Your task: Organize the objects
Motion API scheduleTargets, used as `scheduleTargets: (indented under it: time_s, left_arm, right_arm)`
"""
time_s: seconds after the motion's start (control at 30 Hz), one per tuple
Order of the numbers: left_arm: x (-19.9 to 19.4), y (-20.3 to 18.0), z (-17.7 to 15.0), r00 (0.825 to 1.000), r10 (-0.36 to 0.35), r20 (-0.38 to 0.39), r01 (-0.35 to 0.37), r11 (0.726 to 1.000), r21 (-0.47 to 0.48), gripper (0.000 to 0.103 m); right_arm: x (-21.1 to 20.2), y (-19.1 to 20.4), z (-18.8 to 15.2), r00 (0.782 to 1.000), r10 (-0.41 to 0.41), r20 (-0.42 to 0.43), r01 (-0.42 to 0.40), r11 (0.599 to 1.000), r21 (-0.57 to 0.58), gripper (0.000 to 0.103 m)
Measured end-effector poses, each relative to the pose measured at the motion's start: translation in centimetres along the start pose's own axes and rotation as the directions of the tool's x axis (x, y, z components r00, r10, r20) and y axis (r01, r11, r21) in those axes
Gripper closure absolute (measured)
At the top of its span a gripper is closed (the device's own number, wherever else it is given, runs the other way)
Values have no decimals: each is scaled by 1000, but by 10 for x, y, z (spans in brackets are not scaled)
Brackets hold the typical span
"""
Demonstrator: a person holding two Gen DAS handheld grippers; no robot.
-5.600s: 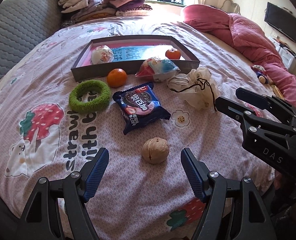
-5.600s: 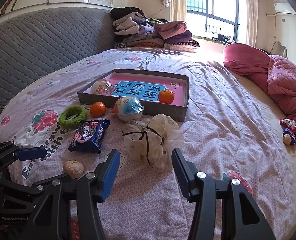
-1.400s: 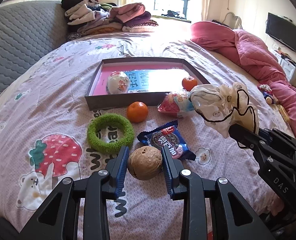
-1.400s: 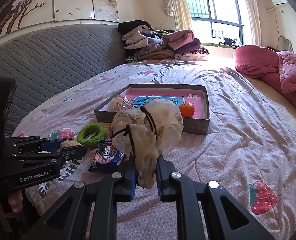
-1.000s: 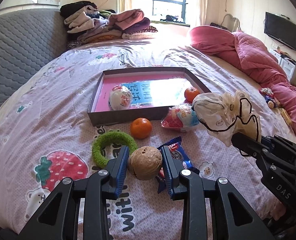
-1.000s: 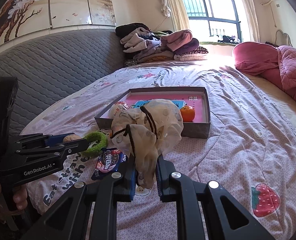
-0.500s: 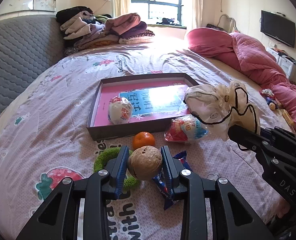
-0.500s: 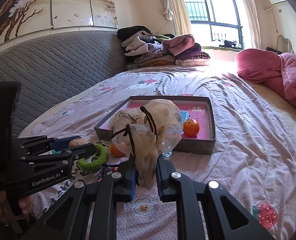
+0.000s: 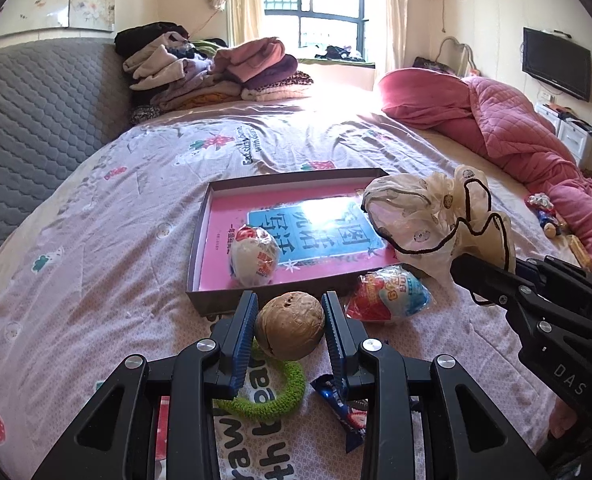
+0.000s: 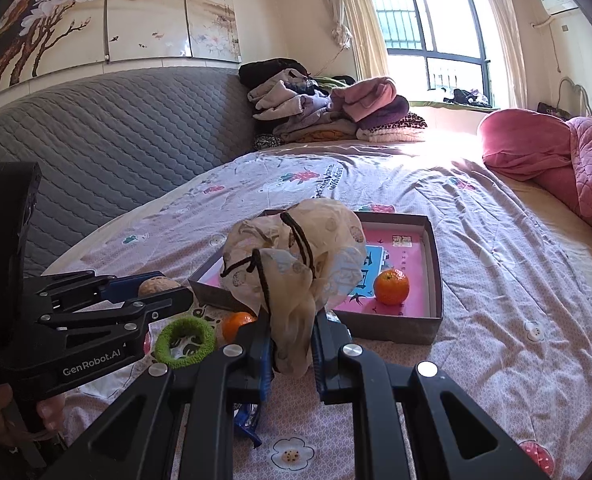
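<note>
My left gripper (image 9: 290,322) is shut on a brown walnut (image 9: 290,326), held above the bed just short of the near wall of the shallow grey box (image 9: 232,306). My right gripper (image 10: 292,346) is shut on a cream drawstring pouch (image 10: 296,264), which hangs over the box's near right corner in the left wrist view, pouch (image 9: 427,216). Inside the box (image 10: 435,280) lie a pink and blue book, a white wrapped ball (image 9: 256,256) and an orange (image 10: 391,287). The left gripper (image 10: 164,292) shows at the left of the right wrist view.
On the sheet before the box lie a green ring (image 9: 268,392), a blue snack packet (image 9: 343,404), a red and blue wrapped ball (image 9: 387,300) and a second orange (image 10: 236,324). Folded clothes (image 9: 216,68) sit at the bed's far end, a pink quilt (image 9: 507,120) on the right.
Both grippers have moved forward toward the box and risen a little, each keeping its load. The walnut now hangs at the box's near wall; the pouch overlaps its right corner.
</note>
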State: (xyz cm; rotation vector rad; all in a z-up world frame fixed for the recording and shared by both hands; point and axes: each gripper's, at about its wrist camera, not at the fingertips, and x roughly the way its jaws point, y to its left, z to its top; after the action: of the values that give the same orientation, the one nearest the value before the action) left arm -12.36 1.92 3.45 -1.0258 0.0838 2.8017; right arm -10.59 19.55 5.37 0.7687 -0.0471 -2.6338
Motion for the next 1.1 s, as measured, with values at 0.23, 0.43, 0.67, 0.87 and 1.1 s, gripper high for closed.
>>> scheduleTargets:
  time_s: [0.23,0.43,0.67,0.87,1.1]
  left_arm:
    - [5,7,16,1000,-6,18,7,1000,-12,69]
    - [10,23,31,999,17,37,-15,999,-31,69]
    - [16,39,53,996,47,71,-44,998,-40,69]
    - [28,38,63,995,55,81,-53,998,-29,69]
    - [55,30,68,997,44,63,-44,999,-9,69]
  right_arm:
    - [4,-1,16,1000,-3,27,3,1000,-16,86]
    - [5,-9,31,998,-16,61,17,1000,-16,86]
    - [15,-20,36,998,-22,50,22,1000,0,86]
    - [22,-25,41,998,-37,55,37,999,-7,86]
    - [35,-34,46,997,-61,46,61,998,-18,86]
